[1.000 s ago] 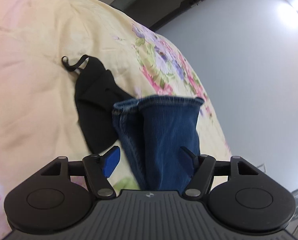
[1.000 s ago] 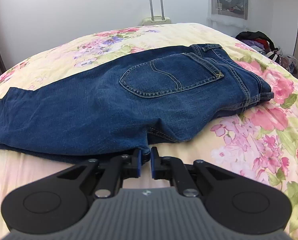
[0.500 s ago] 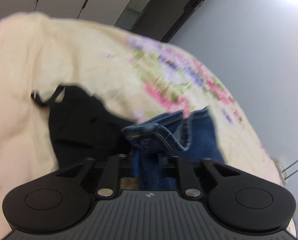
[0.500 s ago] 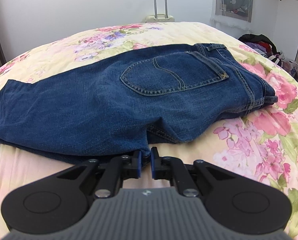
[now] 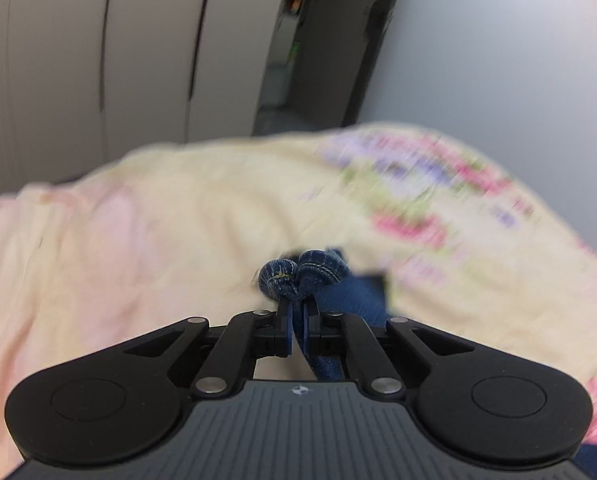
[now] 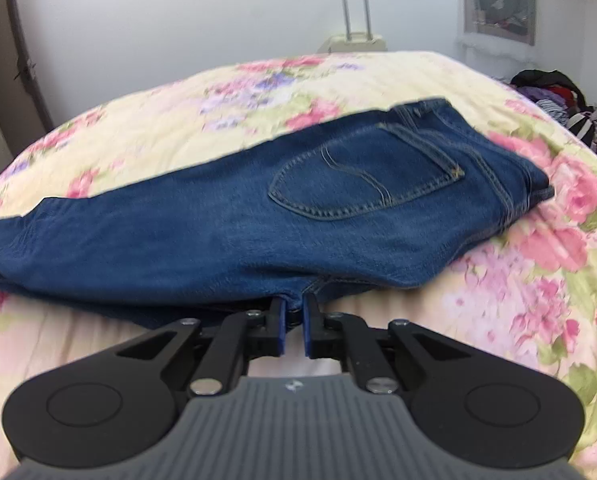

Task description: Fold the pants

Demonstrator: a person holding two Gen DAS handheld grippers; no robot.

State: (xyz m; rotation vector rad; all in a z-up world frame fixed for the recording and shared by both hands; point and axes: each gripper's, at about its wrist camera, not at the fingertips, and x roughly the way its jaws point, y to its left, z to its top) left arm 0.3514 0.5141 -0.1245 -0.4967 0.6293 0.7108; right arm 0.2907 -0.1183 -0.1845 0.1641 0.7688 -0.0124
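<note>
Blue jeans [image 6: 258,232] lie across the floral bedspread [image 6: 258,92], folded lengthwise, back pocket up, waist to the right. My right gripper [image 6: 292,312] is shut on the near edge of the jeans at the crotch. My left gripper [image 5: 296,310] is shut on the bunched leg hems [image 5: 302,274] and holds them lifted above the bed; the leg cloth hangs down under the fingers. The left wrist view is blurred by motion.
A pale suitcase [image 6: 356,36] stands behind the bed. A pile of clothes [image 6: 558,96] lies at the far right. Wardrobe doors [image 5: 98,60] and a dark doorway [image 5: 298,40] stand beyond the bed [image 5: 138,220] in the left wrist view.
My left gripper has closed on the leg hems and lifted them; the black garment has gone out of its view. My right gripper keeps its hold on the jeans, which shifted slightly.
</note>
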